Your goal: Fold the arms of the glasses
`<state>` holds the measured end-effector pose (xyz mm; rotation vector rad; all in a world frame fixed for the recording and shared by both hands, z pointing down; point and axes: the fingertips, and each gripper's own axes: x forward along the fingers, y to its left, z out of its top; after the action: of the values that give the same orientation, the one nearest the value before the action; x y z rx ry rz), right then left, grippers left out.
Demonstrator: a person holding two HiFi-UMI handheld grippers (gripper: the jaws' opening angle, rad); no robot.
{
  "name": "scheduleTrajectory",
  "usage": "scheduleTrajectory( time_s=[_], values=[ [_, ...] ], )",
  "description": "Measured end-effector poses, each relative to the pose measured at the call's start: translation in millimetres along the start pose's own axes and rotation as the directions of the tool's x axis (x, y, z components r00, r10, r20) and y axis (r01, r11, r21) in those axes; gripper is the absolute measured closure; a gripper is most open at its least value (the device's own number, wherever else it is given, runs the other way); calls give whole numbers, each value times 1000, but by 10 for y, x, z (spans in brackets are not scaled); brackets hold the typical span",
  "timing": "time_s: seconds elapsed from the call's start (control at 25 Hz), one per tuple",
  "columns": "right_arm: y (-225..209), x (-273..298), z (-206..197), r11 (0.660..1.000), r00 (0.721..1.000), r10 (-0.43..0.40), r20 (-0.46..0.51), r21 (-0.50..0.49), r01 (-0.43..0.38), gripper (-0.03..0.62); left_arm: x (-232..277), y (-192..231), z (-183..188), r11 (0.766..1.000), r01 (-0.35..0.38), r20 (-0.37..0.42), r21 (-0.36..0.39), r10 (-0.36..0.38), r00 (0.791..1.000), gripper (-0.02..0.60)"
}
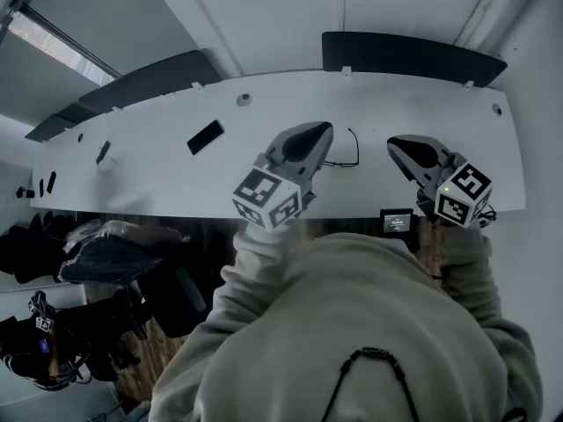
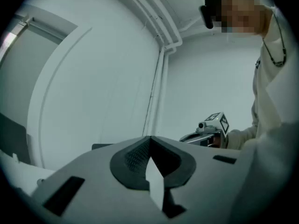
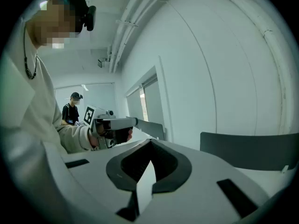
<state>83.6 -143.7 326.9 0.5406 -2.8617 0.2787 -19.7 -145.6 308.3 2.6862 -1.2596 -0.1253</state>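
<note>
The glasses [image 1: 356,155] are lying on the tabletop [image 1: 440,112], between the left hand-held gripper [image 1: 315,137] and the right hand-held gripper [image 1: 410,153]. Both hand-held grippers are hanging over the tabletop's near half. A phone [image 1: 205,137] is lying left of the left hand-held gripper, well apart from it. Two partition panels [image 1: 413,56] are standing behind the tabletop's far edge. An office chair [image 1: 176,301] is standing on the floor before its near-left side.
</note>
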Motion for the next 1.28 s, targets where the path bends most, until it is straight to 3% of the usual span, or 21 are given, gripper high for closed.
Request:
scheduleTrajectory(
  time_s=[0.32,0.84,1.28],
  values=[
    [-99,-6,-85,1000,999,-30,-13,6,30,574,63,-19,-32,1000,15,-5,0,-15,1000,577],
    [-18,51,-144,998,999,42,-14,39,-42,574,60,-37,-60,1000,25,-3,-17,-25,1000,577],
    [-147,31,-297,999,998,14,-54,44,-12,572,26,-97,-113,999,36,-9,-32,-36,999,577]
  ],
)
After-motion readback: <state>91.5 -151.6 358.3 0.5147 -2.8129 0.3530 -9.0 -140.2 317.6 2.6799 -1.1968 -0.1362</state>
